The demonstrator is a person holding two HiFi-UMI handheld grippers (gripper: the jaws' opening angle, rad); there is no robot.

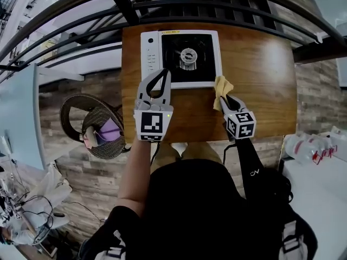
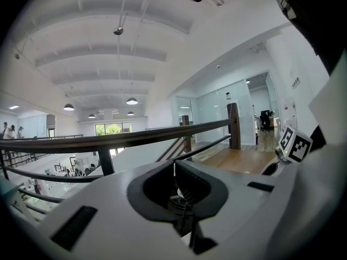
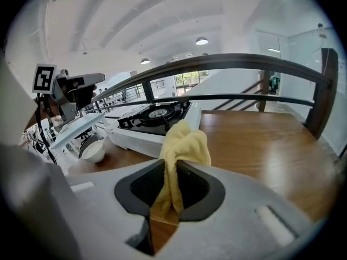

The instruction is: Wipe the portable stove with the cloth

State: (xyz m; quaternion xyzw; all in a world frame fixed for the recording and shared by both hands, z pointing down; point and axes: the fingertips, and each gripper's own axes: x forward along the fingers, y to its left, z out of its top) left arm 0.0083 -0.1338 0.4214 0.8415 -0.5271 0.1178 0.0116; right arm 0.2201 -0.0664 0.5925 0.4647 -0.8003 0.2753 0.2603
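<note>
Our right hand-held gripper (image 1: 223, 98) pinches the crumpled yellow cloth (image 1: 222, 84) just right of the white portable stove (image 1: 150, 56) on the wooden worktop (image 1: 260, 80); our left hand-held gripper (image 1: 165, 72) is closed, empty.

left gripper (image 2: 174, 168): jaws together, nothing between | dark railing (image 2: 135, 137) ahead | wooden table (image 2: 238, 160) at right | marker cube (image 2: 293, 144) far right
</note>
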